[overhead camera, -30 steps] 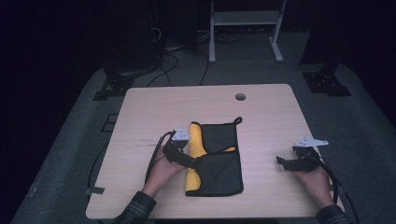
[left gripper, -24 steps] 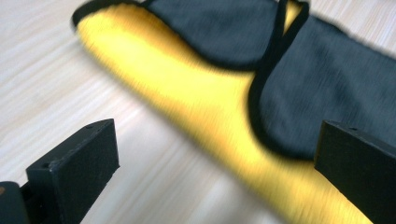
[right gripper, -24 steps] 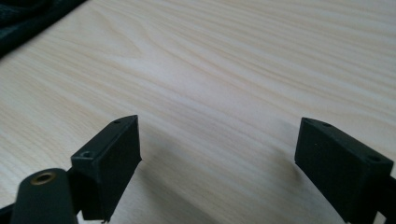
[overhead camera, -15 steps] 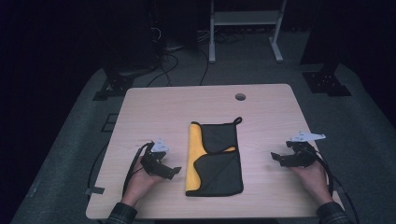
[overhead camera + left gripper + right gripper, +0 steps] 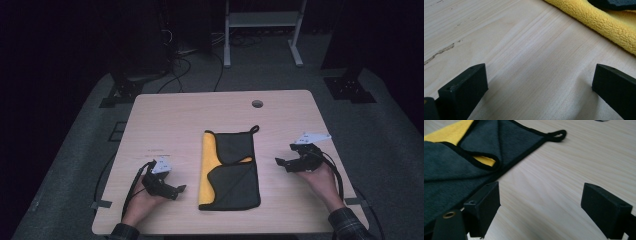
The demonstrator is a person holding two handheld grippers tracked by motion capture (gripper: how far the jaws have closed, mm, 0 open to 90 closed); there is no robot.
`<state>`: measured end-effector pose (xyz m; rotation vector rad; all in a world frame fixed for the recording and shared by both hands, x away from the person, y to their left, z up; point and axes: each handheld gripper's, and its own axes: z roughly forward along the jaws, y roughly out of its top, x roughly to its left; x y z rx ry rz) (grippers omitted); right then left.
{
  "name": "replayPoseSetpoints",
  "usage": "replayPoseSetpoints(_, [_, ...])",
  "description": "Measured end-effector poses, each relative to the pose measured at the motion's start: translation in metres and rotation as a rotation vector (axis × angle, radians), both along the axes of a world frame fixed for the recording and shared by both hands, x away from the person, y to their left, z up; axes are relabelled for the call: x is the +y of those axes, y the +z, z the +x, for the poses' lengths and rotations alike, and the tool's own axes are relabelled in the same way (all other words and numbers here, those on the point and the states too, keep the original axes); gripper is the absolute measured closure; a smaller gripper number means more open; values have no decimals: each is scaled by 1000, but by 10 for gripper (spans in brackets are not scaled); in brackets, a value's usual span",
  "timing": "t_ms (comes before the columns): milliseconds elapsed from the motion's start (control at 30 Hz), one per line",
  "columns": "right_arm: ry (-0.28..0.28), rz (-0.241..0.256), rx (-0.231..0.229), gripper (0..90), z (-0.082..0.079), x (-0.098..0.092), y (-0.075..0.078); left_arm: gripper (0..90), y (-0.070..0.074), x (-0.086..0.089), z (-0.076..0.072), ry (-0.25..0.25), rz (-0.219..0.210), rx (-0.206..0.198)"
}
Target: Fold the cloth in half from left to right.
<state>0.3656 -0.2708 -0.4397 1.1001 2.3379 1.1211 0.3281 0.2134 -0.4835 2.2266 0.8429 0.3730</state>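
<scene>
- Cloth (image 5: pixel 230 170): folded, dark grey w/ black edging, yellow side showing along its left edge; lies flat mid-bench, long axis running away from the person. Small hanging loop (image 5: pixel 254 129) at its far right corner.
- Left tool (image 5: pixel 175 190): in the person's left hand (image 5: pixel 141 202), low over the bench (image 5: pixel 165 120), left of cloth & apart from it. Jaws spread wide, nothing between them, just bare wood. Left gripper view: yellow fleece edge (image 5: pixel 604 22) at upper right, beyond the jaws.
- Right tool (image 5: pixel 281 162): in the right hand (image 5: pixel 320 177), right of cloth, jaws aimed toward it, not touching. Jaws wide apart, empty. Right gripper view: grey folds & loop (image 5: pixel 555 135) ahead-left; one jaw sits just beside the cloth's edge.
- Round hole (image 5: pixel 257 103) in bench top near far edge.
- Floor past the bench: cables, dark stands, white frame legs (image 5: pixel 260 30).
</scene>
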Motion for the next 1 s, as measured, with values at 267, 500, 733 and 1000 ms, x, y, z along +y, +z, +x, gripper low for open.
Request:
replayPoseSetpoints(267, [71,55,-10,221,12,33,9,0,0,-1,2,4,1,1])
replayPoseSetpoints(500, [134,67,-22,313,17,61,12,0,0,-2,1,17,1,1])
replayPoseSetpoints(733, [180,70,-28,386,22,91,11,0,0,-2,1,18,-2,1])
replayPoseSetpoints(1000, [222,73,-20,451,30,123,10,0,0,-2,1,16,1,2])
